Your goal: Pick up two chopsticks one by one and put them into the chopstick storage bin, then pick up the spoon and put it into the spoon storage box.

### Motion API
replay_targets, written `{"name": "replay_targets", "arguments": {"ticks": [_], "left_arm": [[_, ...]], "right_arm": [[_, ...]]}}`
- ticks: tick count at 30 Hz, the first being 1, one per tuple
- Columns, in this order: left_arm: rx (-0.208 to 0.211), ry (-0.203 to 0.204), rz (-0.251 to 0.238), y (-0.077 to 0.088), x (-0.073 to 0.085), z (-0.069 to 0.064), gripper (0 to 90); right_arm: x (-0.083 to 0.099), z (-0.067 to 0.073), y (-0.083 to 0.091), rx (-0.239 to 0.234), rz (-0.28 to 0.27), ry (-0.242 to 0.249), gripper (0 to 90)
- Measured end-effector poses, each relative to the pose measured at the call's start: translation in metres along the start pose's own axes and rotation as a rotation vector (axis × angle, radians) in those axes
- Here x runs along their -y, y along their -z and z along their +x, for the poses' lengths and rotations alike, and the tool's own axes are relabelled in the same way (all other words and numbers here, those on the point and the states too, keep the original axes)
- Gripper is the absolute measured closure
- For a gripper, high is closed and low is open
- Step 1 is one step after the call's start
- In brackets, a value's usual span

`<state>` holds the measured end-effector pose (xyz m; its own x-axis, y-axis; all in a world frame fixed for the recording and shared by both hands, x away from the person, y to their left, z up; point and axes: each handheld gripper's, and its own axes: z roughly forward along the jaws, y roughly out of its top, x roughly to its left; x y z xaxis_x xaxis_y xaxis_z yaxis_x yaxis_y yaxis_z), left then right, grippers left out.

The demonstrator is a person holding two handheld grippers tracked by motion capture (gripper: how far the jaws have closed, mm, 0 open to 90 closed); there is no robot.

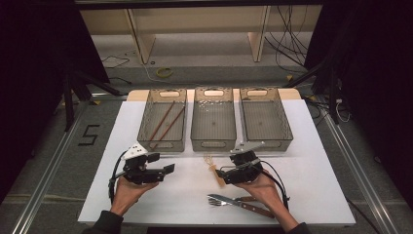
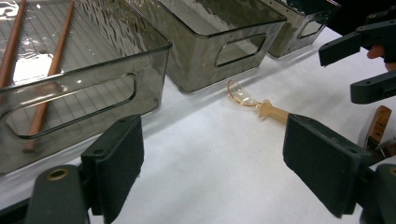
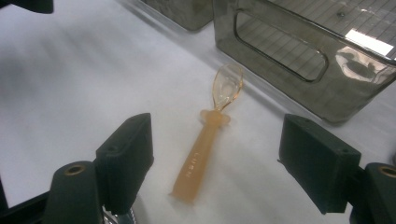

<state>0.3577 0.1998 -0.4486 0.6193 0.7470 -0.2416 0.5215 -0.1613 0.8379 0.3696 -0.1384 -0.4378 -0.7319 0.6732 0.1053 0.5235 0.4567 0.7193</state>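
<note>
Inside left bin (image 1: 146, 127), two chopsticks (image 1: 165, 123).

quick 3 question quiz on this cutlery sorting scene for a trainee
1. True or false: the right hand-held gripper is shut on the spoon.
2. Which bin holds the chopsticks: A left bin, B middle bin, C right bin?
3. Which two pieces of cutlery lie near the table's front edge by the right hand?

Key: 1 false, its jaws stand open on either side of it. 2 A. 3 the fork and the knife.
</note>
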Motion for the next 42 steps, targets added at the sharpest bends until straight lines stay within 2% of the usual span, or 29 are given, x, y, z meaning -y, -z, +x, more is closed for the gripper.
{"name": "replay_targets", "arguments": {"ticks": [9, 17, 26, 38, 42], "left_arm": [[-0.003, -0.024, 0.008, 0.001, 0.007, -0.006, 18.9], [0.003, -0.022, -0.015, 0.004, 0.010, -0.008, 18.5], [-0.001, -0.028, -0.013, 0.004, 0.013, -0.009, 18.0], [-0.010, -0.032, -0.027, 0.007, 0.015, -0.009, 17.9], [-0.010, -0.042, -0.024, 0.007, 0.015, -0.010, 17.9]], "right_arm": [[-0.004, 0.004, -0.009, 0.001, 0.030, 0.008, 27.9], [-0.005, 0.006, -0.016, 0.006, 0.051, 0.010, 28.0], [-0.006, 0.005, -0.024, 0.002, 0.077, 0.004, 29.7], [-0.007, 0.010, -0.038, 0.011, 0.140, 0.014, 40.1], [-0.006, 0.012, -0.044, 0.044, 0.170, 0.050, 46.9]]}}
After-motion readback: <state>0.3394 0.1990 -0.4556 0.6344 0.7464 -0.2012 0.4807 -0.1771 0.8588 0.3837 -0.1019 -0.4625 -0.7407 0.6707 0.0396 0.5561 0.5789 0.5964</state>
